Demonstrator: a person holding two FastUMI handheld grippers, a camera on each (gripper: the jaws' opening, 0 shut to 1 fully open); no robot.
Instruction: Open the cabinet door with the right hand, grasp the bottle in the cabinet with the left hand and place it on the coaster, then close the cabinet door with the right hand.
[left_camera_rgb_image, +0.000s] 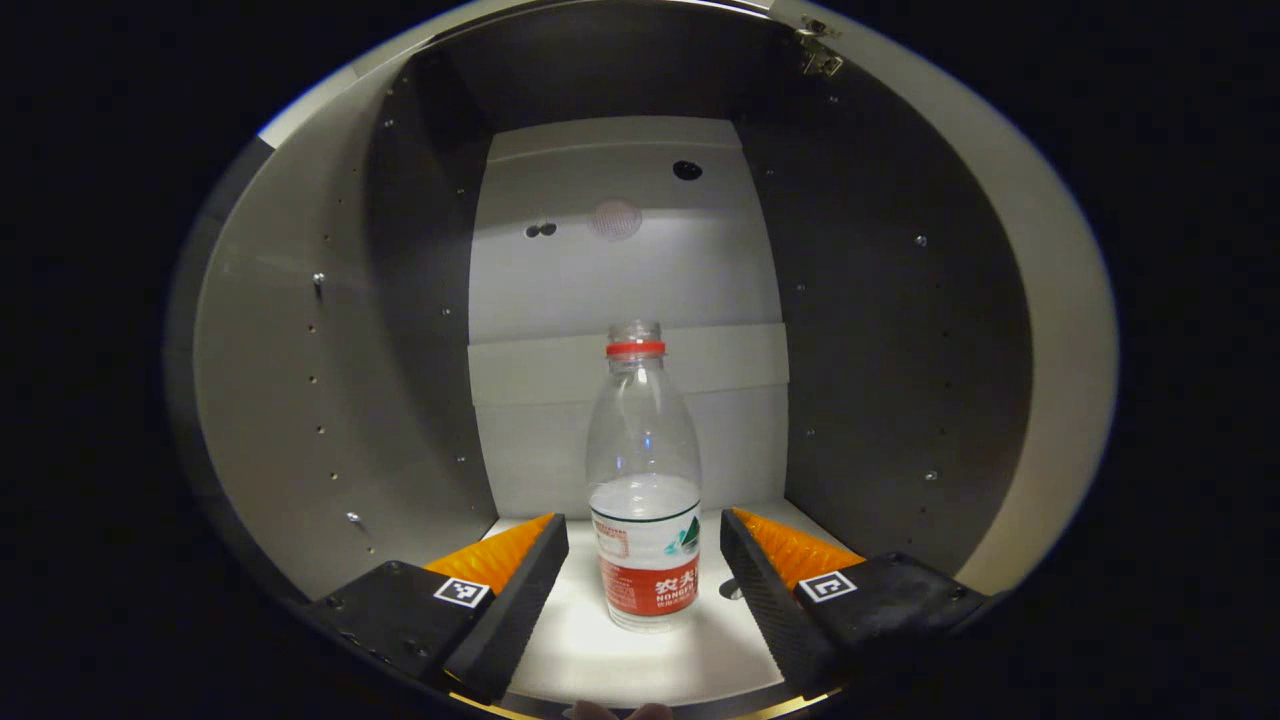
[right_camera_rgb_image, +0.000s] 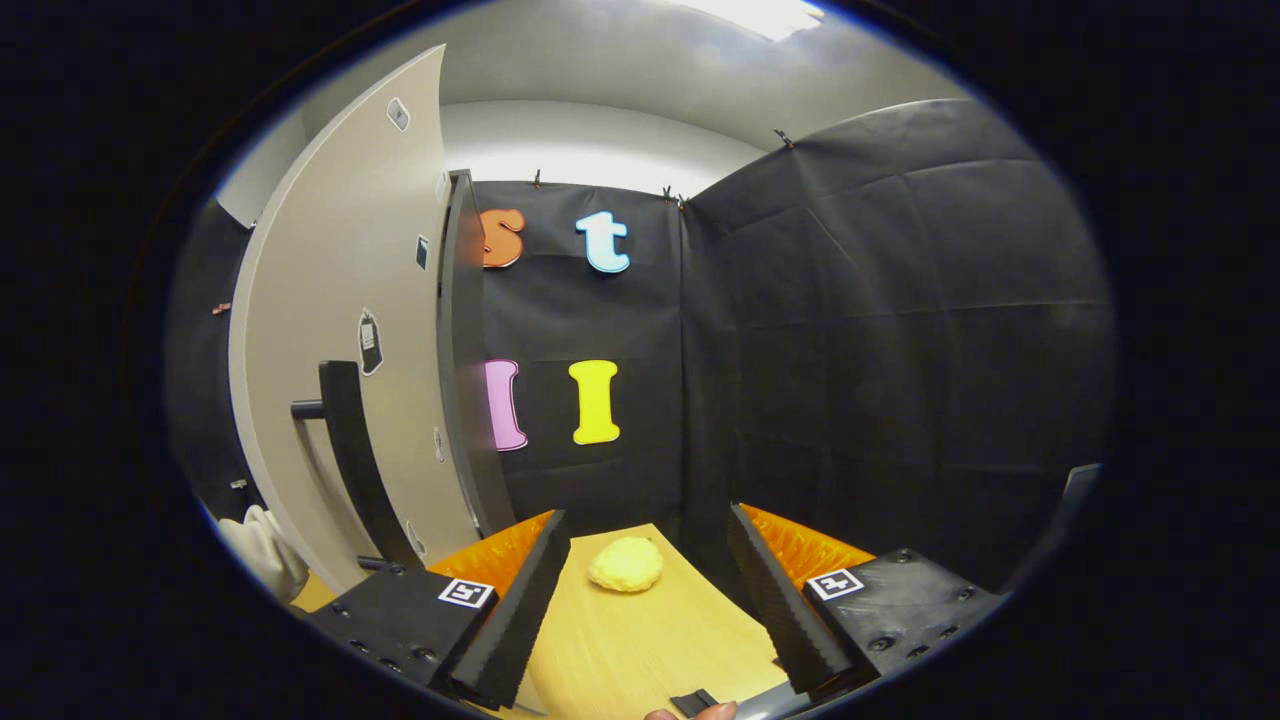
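bottle (left_camera_rgb_image: 645, 480) stands upright on the cabinet (left_camera_rgb_image: 300, 400) floor, about the middle, partly filled, red ring at the neck and no cap that i can see. left tongs (left_camera_rgb_image: 645, 560) are spread wide with the bottle sitting between the fingers, a gap on each side, so nothing gripped yet. in the right gripper view the door (right_camera_rgb_image: 340, 330) is swung open with its dark handle (right_camera_rgb_image: 350, 450) sticking out. right tongs (right_camera_rgb_image: 645, 590) are open too, holding nothing, aimed over the wooden surface (right_camera_rgb_image: 640, 640) with a yellowish lump (right_camera_rgb_image: 626, 564) on it. can't say if that's the coaster. so i'd say door's done; grab, placing and closing are all left.
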